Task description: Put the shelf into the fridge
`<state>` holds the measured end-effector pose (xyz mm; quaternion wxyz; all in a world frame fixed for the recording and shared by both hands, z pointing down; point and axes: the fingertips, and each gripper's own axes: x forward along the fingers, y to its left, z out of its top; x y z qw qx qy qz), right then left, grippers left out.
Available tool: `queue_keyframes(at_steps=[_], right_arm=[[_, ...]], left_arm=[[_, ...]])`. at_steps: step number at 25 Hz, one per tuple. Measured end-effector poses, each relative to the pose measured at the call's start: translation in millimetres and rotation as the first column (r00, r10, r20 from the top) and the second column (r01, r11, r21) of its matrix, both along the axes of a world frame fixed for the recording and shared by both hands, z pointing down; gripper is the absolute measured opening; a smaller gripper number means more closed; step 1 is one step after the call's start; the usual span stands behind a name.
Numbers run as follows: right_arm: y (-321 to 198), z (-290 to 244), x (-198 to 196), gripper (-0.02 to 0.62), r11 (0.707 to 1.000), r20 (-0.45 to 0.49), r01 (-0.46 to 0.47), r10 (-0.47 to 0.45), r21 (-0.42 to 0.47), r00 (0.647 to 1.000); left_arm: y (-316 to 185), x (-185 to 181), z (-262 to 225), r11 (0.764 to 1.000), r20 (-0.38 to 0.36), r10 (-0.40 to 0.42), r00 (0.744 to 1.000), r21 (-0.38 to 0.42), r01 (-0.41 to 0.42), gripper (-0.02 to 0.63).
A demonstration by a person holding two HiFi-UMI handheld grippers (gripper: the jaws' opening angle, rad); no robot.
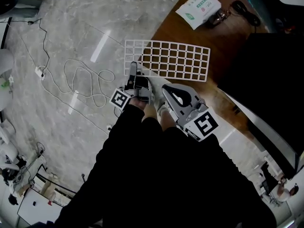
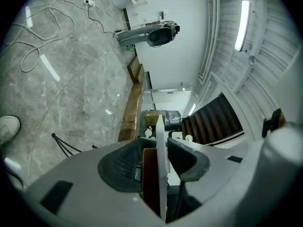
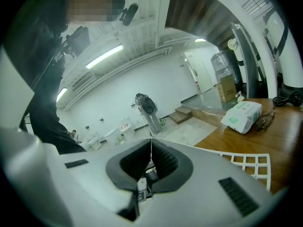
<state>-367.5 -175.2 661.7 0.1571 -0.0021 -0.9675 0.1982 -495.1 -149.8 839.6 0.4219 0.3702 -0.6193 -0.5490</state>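
The white wire shelf lies flat on the edge of the wooden table, its left part hanging over the floor. My left gripper is at the shelf's near left corner. In the left gripper view the shelf's edge stands upright between the spread jaws of the left gripper, with a gap on the left pad's side, so the jaws are open around it. My right gripper sits just right of it, near the shelf's front edge. The right gripper is shut with nothing in it, the shelf lying to its lower right.
A green-and-white packet, keys and a black cable lie on the table's far part. A large dark body stands at the right. A white cable and a power strip lie on the marble floor at left.
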Motion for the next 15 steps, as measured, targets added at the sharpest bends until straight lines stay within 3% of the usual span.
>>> queue_keyframes(at_steps=[3,6,9,15], right_arm=[[-4.5,0.4,8.3,0.008,1.000,-0.008,-0.016,0.016,-0.004,1.000],[-6.7,4.6,10.1,0.008,1.000,-0.015,-0.027,0.027,-0.002,1.000],[-4.2,6.7,12.1,0.008,0.999,-0.021,-0.035,0.035,-0.002,0.999],[-2.6,-3.5,19.6,0.008,0.999,-0.013,-0.048,0.048,0.000,0.999]], left_arm=[[-3.7,1.7,-4.7,0.999,0.042,-0.002,0.999,-0.036,0.003,0.149],[-7.1,-3.3,-11.1,0.999,0.047,-0.021,0.999,-0.023,0.022,0.044],[-3.7,-6.6,-12.8,0.999,0.028,-0.043,0.999,-0.020,0.043,0.041],[3.3,-1.3,-43.5,0.995,-0.014,-0.060,0.998,0.080,0.061,0.031]])
